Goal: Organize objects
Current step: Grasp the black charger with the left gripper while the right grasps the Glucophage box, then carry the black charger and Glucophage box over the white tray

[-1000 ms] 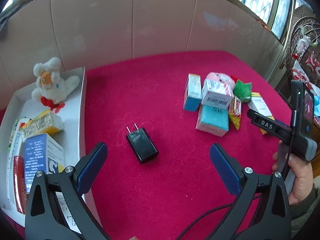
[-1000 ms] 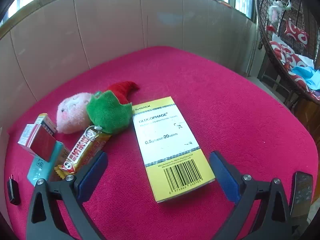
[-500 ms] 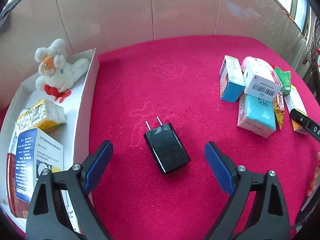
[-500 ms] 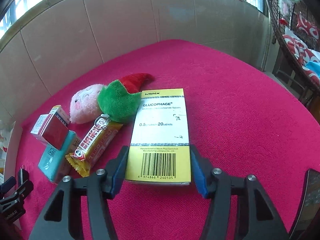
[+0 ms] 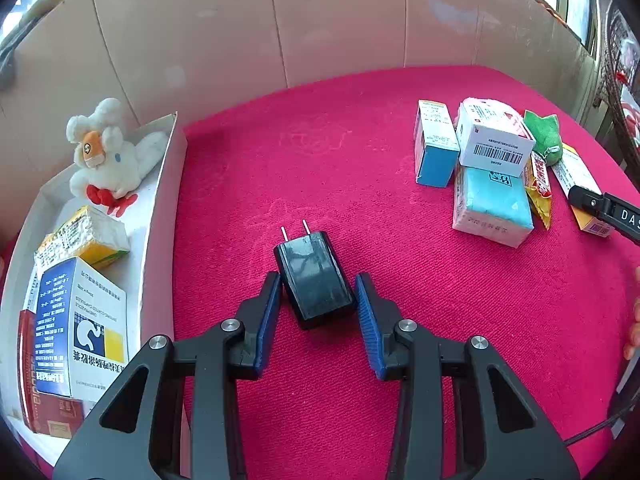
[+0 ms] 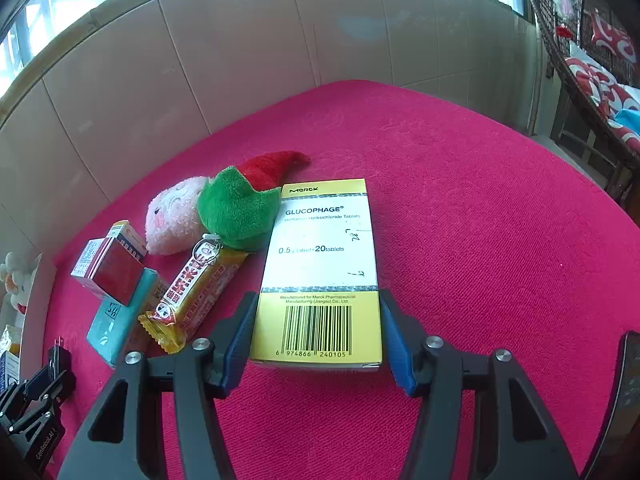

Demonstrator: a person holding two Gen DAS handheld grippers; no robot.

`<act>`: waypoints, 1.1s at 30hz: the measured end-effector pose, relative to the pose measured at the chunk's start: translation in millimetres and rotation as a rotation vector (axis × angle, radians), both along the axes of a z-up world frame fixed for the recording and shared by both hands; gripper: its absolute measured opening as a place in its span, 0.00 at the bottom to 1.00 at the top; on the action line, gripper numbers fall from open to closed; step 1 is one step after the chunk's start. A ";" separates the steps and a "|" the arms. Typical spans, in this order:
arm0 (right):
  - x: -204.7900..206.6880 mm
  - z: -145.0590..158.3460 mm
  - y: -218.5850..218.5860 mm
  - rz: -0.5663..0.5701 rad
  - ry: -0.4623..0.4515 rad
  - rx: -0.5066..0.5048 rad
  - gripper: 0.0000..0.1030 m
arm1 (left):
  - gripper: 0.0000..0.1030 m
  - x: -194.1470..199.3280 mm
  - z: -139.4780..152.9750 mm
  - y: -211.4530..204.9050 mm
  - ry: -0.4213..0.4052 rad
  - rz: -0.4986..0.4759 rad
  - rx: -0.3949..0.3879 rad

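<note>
Black charger (image 5: pixel 316 280) lies between the just-closing left claw (image 5: pixel 318 308) pads.

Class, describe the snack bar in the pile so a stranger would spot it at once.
On the red cloth, find the cluster of boxes and plush beside the white tray. The snack bar lies between the teal box and the Glucophage box. It alone is a crinkled yellow wrapper, not cardboard.

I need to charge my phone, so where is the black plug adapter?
In the left wrist view, the black plug adapter lies on the red cloth between the left gripper's closing jaws.
</note>
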State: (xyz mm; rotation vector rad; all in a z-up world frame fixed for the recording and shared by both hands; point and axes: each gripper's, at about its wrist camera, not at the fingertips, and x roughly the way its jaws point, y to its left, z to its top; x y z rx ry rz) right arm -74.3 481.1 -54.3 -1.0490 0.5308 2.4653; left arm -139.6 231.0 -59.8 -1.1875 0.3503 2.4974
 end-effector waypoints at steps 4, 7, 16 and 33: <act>2.4 -0.2 0.3 0.000 0.009 -0.009 0.57 | 0.34 4.8 -1.1 -0.6 0.005 -0.029 0.023; 7.5 0.0 2.8 -0.005 0.034 -0.035 0.56 | 0.33 12.0 -0.2 0.8 0.006 -0.052 0.043; 38.7 6.3 -2.1 -0.028 0.107 -0.068 0.56 | 0.30 45.4 20.3 -3.8 0.051 -0.128 0.108; 79.4 1.8 -26.9 0.025 0.084 -0.098 0.56 | 0.31 48.9 -6.5 -11.6 -0.019 -0.141 0.101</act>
